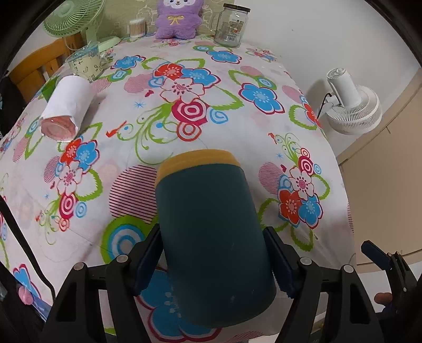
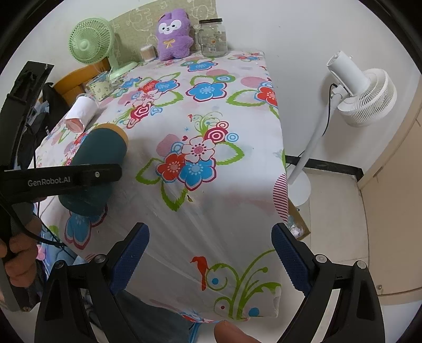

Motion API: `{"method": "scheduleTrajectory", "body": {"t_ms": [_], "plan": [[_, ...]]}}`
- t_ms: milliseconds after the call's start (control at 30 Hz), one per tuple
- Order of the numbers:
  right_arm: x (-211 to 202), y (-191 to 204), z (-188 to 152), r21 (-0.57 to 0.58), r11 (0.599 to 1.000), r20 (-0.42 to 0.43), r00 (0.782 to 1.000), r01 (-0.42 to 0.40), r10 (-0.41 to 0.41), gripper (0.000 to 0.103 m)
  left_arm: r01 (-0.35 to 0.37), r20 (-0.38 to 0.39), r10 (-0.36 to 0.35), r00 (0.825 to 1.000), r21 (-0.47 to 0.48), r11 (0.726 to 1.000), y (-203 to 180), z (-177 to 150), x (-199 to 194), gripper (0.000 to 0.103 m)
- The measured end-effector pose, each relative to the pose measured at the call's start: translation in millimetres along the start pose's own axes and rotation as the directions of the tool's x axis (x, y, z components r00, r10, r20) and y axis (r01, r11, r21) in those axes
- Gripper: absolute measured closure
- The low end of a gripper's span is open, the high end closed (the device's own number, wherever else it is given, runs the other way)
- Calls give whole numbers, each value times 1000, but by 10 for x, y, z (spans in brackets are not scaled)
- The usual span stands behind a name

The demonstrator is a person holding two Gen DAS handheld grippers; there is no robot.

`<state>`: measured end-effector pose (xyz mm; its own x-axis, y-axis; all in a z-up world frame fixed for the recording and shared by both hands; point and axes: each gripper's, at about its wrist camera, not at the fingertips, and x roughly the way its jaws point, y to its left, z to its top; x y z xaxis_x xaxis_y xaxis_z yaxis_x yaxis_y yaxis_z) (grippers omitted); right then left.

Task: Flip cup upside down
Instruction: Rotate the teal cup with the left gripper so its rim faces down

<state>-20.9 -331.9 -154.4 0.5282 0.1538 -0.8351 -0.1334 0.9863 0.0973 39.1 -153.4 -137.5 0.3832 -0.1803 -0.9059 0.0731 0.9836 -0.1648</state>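
Clamped between the blue pads of the left tongs (image 1: pixel 216 253), the dark teal cup (image 1: pixel 211 237) with a yellow band at its far end lies tilted away from the camera, over the near part of the desk (image 1: pixel 237 110) with its flowered cloth. Far left on the cloth lies a white paper-wrapped glass (image 1: pixel 66 105) on its side; at the far edge stand a purple plush toy (image 1: pixel 178 18), a glass jar (image 1: pixel 230 25) and a green fan (image 1: pixel 71 18). From the right wrist, the right tongs (image 2: pixel 211 256) gape wide over the desk's near right corner, holding nothing. Left of them the cup (image 2: pixel 102 150) shows in the left tongs' (image 2: pixel 79 176) grip, yellow end pointing far. A white standing fan (image 2: pixel 361 89) is on the floor to the right.
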Motion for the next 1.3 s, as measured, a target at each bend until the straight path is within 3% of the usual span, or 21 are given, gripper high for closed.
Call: {"method": "scheduleTrajectory", "body": {"t_ms": [433, 800, 1300], "plan": [[10, 45, 26, -2, 999, 19, 999, -33, 33, 8, -65, 53, 61, 997, 82, 995, 131, 149, -249, 33], [51, 93, 30, -8, 998, 22, 998, -64, 64, 8, -103, 49, 95, 994, 196, 975, 102, 229, -377, 35], [98, 180, 4, -28, 995, 26, 995, -93, 94, 8, -122, -17, 140, 990, 394, 911, -18, 396, -596, 35]]}}
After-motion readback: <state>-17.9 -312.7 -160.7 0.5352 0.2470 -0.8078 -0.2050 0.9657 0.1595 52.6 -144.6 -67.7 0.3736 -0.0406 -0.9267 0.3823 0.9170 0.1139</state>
